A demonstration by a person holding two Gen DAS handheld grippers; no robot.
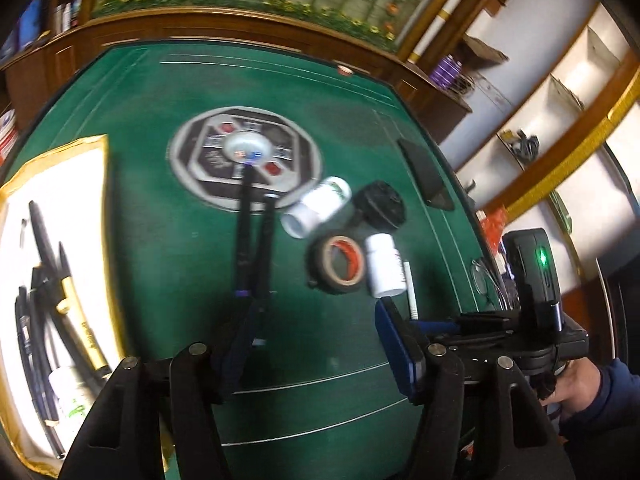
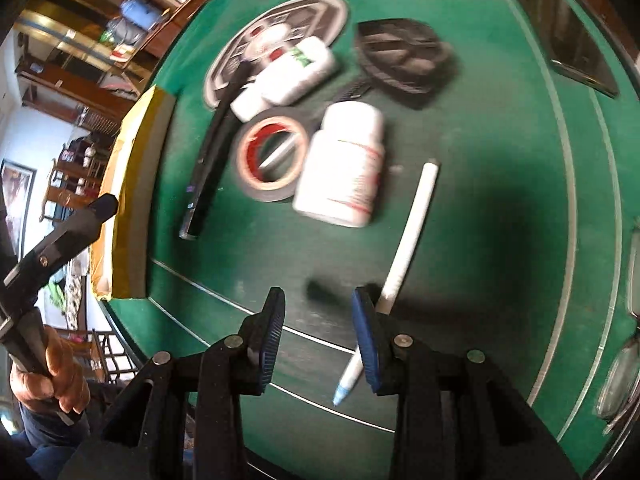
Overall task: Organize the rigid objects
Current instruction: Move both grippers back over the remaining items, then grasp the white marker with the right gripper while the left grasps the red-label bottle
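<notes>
Above a green table (image 2: 500, 160): left gripper (image 1: 316, 344) spread wide and empty, tape roll (image 1: 339, 265) and white bottle (image 1: 384, 266) just ahead; right gripper (image 2: 318, 334) parted, gripping nothing, white pen (image 2: 408, 248) beside its right-hand jaw.

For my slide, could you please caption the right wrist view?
Open right gripper above green felt table, beside white pen.

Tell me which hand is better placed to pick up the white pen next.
Probably the right. The right tongs are open and empty, with the white pen lying just beside one pad. The left tongs are open too, but the pen sits off to their side, beyond the right tongs.
</notes>
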